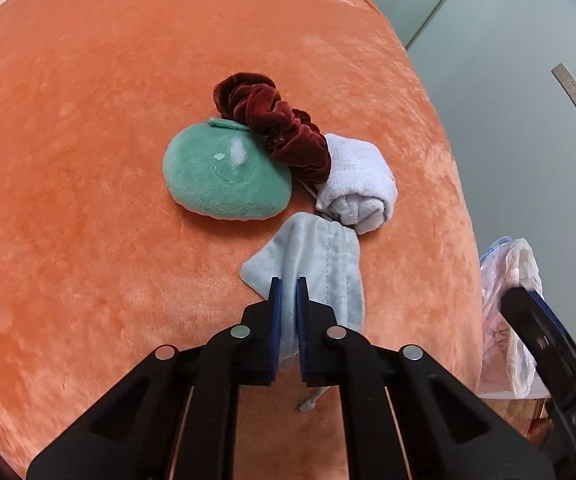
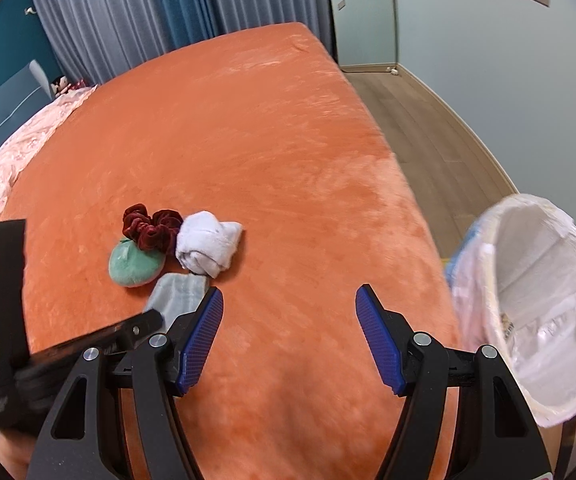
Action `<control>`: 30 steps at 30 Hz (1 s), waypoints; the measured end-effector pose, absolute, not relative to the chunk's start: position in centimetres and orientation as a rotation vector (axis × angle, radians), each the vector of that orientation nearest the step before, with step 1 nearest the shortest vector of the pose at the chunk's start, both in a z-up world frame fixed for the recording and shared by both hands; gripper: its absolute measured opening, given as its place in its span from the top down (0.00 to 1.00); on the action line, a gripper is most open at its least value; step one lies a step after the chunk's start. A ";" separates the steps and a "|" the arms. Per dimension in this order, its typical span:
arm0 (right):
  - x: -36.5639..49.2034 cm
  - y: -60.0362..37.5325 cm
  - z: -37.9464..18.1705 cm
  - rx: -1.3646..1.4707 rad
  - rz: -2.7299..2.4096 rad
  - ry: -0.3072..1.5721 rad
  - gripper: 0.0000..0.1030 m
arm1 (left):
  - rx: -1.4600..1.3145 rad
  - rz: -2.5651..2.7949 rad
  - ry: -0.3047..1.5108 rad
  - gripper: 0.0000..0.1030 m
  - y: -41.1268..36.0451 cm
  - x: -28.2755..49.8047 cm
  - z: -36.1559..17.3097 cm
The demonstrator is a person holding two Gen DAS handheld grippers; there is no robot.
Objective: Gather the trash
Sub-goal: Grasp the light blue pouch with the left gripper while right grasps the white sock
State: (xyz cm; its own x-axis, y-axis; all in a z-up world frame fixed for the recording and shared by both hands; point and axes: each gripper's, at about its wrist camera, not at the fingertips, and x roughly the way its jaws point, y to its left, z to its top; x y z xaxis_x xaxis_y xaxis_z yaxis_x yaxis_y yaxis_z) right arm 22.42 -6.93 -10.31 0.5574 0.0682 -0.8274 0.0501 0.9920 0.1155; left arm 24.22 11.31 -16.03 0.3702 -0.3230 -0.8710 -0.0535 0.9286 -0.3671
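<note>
The left gripper [image 1: 288,292] is pinching a pale blue pouch [image 1: 320,256] on the orange bedspread [image 1: 87,200]. The right gripper [image 2: 290,312] is hovering spread wide beside what looks like a lined bin [image 2: 536,280].

A plush orange bed blanket [image 1: 87,160] fills both views in one flat tone. On it lie a round mint-green plush pad [image 1: 223,172] (with a small whitish smear near its middle), a ruffled dark-red velvet scrunchie [image 1: 279,128], a rolled white terry cloth [image 1: 360,184] and a pale blue soft fabric pouch [image 1: 320,256]. The left gripper [image 1: 288,292] is black with blue pads, as is the right gripper [image 2: 290,304]. A white plastic bin liner [image 2: 536,280] shows beside grey-and-teal pleated curtains [image 2: 135,12].
</note>
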 end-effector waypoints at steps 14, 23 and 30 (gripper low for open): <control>29.5 -1.8 -14.7 0.147 0.088 1.066 0.36 | -0.412 -0.132 1.128 0.96 16.7 24.1 -14.3; 30.1 -0.1 -16.2 0.132 0.142 1.091 0.68 | -0.424 -0.123 1.136 0.96 17.5 24.3 -14.6; 27.8 -2.0 -13.1 0.187 0.144 1.038 0.70 | -0.402 -0.148 1.109 0.96 15.8 23.5 -12.8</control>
State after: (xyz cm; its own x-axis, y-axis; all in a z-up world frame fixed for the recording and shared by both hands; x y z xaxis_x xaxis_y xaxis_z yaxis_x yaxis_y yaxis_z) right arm 27.82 -1.98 -13.08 0.5005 0.2068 -0.8407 -0.0305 0.9747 0.2216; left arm 23.53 15.81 -12.79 0.4444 -0.3133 -0.8392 -0.0825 0.9185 -0.3866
